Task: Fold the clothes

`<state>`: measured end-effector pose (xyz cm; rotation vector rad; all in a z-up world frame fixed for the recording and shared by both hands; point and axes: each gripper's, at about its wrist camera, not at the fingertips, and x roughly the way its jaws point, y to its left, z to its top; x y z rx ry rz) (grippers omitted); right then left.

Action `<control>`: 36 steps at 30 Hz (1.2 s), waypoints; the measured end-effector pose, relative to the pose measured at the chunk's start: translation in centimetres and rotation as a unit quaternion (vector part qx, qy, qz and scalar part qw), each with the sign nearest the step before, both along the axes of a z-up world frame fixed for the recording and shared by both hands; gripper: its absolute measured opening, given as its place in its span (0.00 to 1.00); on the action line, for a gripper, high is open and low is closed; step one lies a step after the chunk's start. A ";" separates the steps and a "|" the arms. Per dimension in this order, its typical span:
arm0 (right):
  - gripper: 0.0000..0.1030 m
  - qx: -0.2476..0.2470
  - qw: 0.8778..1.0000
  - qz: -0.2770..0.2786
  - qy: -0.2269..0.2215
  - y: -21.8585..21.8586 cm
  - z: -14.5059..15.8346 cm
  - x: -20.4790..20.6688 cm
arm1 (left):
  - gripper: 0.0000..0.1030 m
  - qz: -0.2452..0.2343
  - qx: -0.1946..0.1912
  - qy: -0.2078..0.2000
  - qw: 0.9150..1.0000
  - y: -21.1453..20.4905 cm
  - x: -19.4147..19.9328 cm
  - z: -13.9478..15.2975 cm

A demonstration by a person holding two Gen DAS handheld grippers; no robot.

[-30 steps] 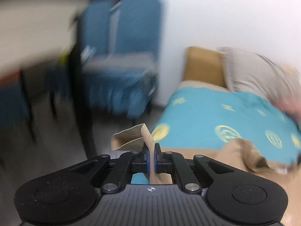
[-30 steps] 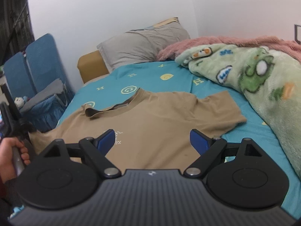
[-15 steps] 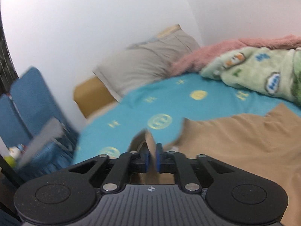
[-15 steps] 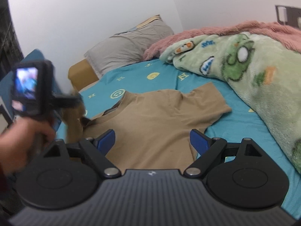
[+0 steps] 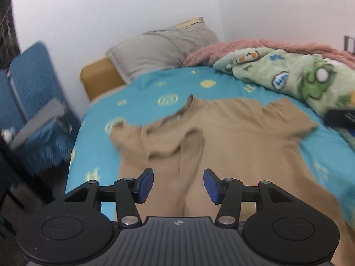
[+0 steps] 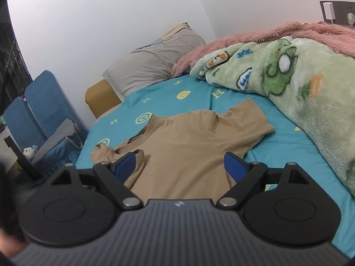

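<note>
Your left wrist view is motion-blurred, so the folded-over sleeve of the tan short-sleeved T-shirt [image 5: 221, 137] shows no clear edges. The shirt's hem is hidden behind both gripper bodies. A dark object [image 5: 339, 117] is cut off at that view's right edge, unidentifiable. The green cartoon-print fleece blanket [image 6: 299, 84] runs off-frame.

The bed [image 6: 168, 102] wears a teal sheet printed with yellow smiley faces and letters. A tan T-shirt [image 6: 184, 148] lies spread across its middle, the sleeve at 9 o'clock bunched up. A grey pillow [image 6: 153, 64] sits at 12 o'clock. A green cartoon blanket [image 6: 295, 93] and pink fleece [image 6: 255, 37] are heaped at 2 o'clock.
</note>
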<state>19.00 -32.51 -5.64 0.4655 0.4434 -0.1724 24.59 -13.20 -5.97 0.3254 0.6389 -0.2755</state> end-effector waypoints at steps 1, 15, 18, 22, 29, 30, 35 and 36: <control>0.85 -0.002 1.000 0.001 0.002 0.1 0.0 -0.2 | 0.52 0.003 0.000 0.012 1.000 0.9 -1.7 0.1; 0.85 0.005 0.999 0.038 0.027 1.4 0.9 -4.0 | 0.51 0.076 -0.026 0.191 0.978 11.4 -14.7 -0.1; 0.85 0.011 0.999 0.031 0.029 1.2 0.9 -4.0 | 0.50 0.082 -0.029 0.206 0.975 12.5 -15.6 0.0; 0.85 0.009 0.999 0.030 0.035 1.2 0.8 -4.2 | 0.41 0.071 -0.013 0.219 0.973 12.3 -15.9 -0.8; 0.85 0.005 0.999 0.026 0.042 1.3 0.7 -4.6 | 0.39 0.047 -0.002 0.284 0.958 10.5 -14.6 -3.9; 0.85 0.005 0.999 0.024 0.044 1.2 0.6 -4.6 | 0.36 0.055 -0.003 0.297 0.953 10.7 -14.3 -4.6; 0.85 0.021 0.998 0.021 0.052 0.5 0.2 -4.8 | 0.03 0.073 -0.020 0.297 0.952 11.7 -13.9 -4.6; 0.85 0.024 0.998 0.020 0.051 0.5 0.2 -4.8 | 0.03 0.071 -0.023 0.295 0.953 11.8 -14.1 -4.3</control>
